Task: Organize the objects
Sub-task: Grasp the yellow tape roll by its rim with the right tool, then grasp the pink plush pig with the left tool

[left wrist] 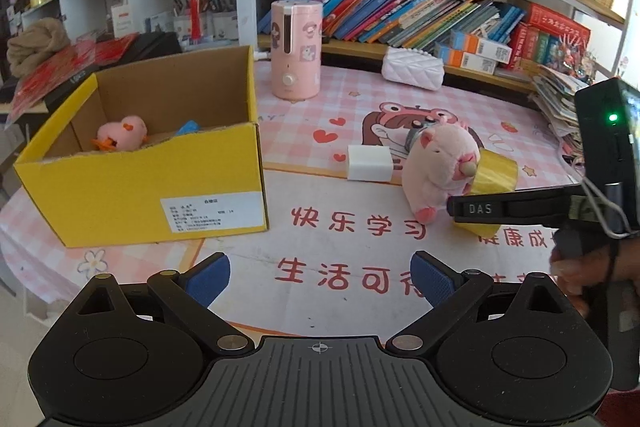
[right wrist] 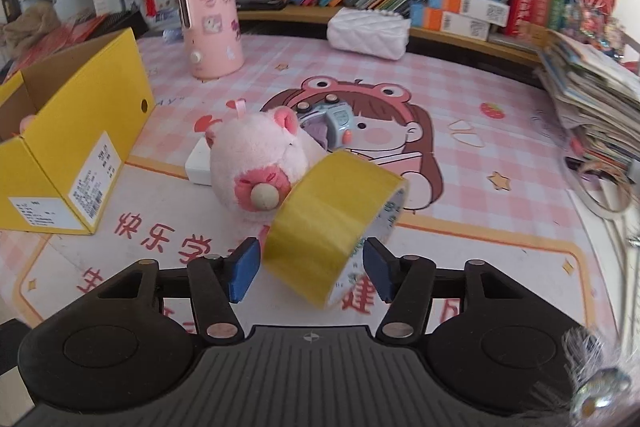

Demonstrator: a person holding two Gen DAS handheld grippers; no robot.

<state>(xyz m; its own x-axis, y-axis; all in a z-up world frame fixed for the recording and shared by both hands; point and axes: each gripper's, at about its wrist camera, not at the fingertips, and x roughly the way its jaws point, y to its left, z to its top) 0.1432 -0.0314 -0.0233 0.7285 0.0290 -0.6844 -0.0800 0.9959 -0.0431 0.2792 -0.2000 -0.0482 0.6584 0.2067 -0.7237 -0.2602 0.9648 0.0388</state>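
A yellow cardboard box (left wrist: 152, 183) stands open on the left of the table and holds a pink duck plush (left wrist: 122, 137) and a blue item (left wrist: 188, 127). A pink pig plush (right wrist: 256, 163) sits mid-table beside a yellow tape roll (right wrist: 332, 223), a white block (left wrist: 370, 163) and a small blue watch toy (right wrist: 336, 119). My right gripper (right wrist: 310, 269) is open with its pads on either side of the tape roll, which leans against the plush. My left gripper (left wrist: 320, 279) is open and empty above the mat, in front of the box.
A pink cylindrical appliance (left wrist: 296, 47) and a white quilted pouch (left wrist: 412, 67) stand at the back. Bookshelves line the rear. A stack of papers (right wrist: 592, 99) lies at the right edge. The pink printed mat (right wrist: 500, 227) covers the table.
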